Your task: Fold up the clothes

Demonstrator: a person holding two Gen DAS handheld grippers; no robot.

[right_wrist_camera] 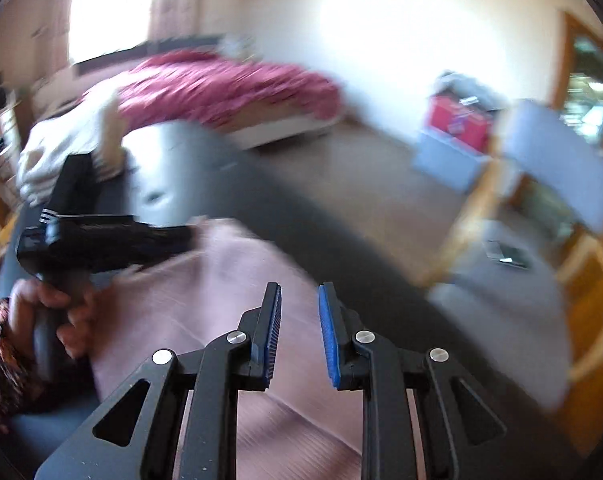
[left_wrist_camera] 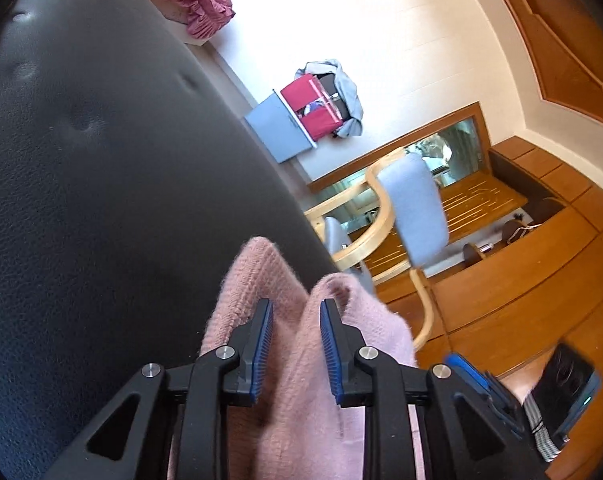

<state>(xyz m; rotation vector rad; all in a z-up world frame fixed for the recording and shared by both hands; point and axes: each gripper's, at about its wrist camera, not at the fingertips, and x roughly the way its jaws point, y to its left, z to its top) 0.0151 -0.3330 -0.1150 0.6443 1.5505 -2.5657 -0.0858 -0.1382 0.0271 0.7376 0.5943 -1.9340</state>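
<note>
Straddling a raised ridge of the pink sweater (left_wrist_camera: 301, 392) near the black couch's (left_wrist_camera: 101, 180) edge, the left gripper (left_wrist_camera: 295, 312) stands released, while the right gripper (right_wrist_camera: 299, 300) hovers unclenched and empty above it, likely between folds.

Daylit room, bright overall. The left wrist view is sharp, with the white wall (left_wrist_camera: 381, 40) washed out by glare and the dark sofa (left_wrist_camera: 101, 160) showing soft sheen. Straight lines bow strongly toward the rim, and the corners fall to black. The right wrist view is heavily motion-blurred: only the right gripper (right_wrist_camera: 299, 300) is crisp. A window (right_wrist_camera: 109, 4) at upper left is blown out to white, and glare spreads across the wall.
</note>
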